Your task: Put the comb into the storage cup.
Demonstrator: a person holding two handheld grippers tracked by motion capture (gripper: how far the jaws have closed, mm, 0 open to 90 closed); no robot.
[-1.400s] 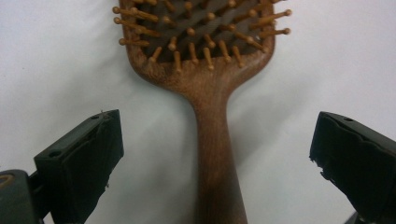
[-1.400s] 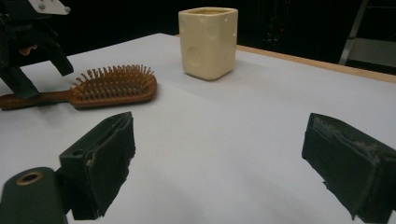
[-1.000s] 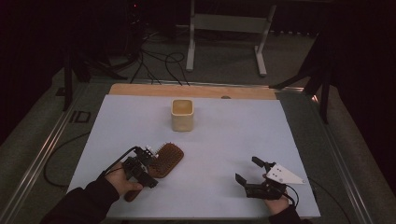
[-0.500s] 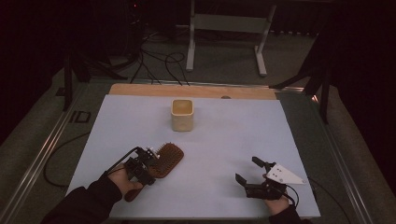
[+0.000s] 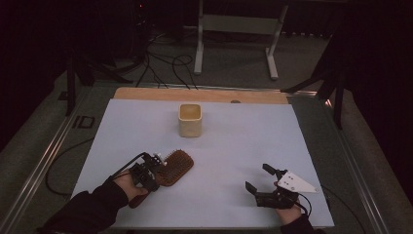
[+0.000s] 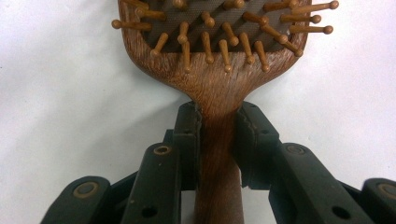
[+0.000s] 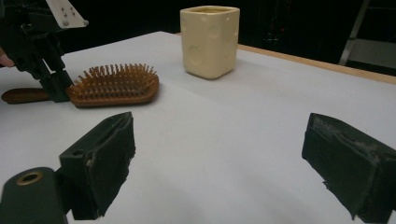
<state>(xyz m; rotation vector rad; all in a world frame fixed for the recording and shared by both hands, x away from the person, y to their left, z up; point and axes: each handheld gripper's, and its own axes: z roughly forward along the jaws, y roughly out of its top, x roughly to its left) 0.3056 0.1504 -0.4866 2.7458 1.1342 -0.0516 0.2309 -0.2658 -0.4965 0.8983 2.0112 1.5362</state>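
The left gripper [image 5: 155,168] is held low at the near left, the forearm in a dark sleeve entering from the bottom edge. Its fingers [image 6: 189,135] have just been closing and are pressed on a brush handle [image 6: 219,154] from both sides. The right gripper [image 5: 259,178] is held low at the near right, its fingers [image 7: 100,158] spread wide with nothing between them.

Hairbrush [image 6: 215,84] grained wood, wooden pins; cup [image 7: 210,39] matt cream; table cover [image 5: 243,146] smooth white.
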